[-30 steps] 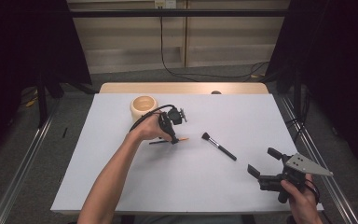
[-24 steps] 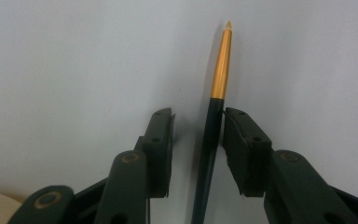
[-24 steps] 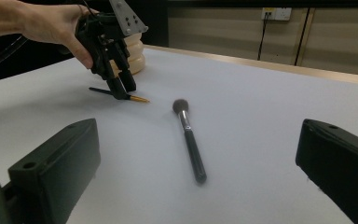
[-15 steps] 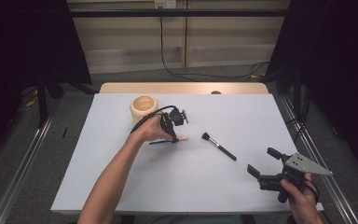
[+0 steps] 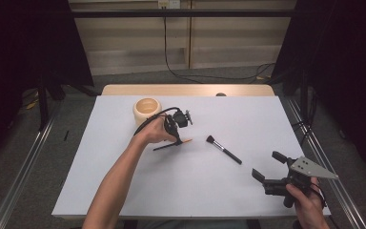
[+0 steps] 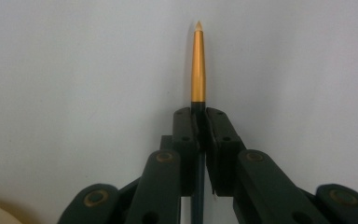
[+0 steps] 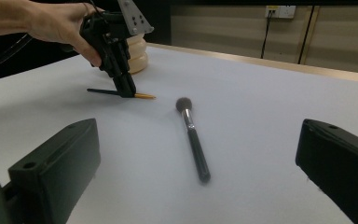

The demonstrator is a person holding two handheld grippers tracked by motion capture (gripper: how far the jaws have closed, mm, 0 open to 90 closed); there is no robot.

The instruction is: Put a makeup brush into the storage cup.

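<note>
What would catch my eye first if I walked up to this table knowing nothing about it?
Probably the left gripper near the middle of the white table, whose black jaws have just closed on a thin dark brush with an orange-gold tip. To its right lies a black-handled makeup brush with a dark bristle head, untouched. At the near right corner, the right gripper is held with its jaws wide open.

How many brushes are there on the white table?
2: the thin black brush with a gold ferrule is clamped in the left tool; the black makeup brush with dark bristles lies free at mid-table.
</note>
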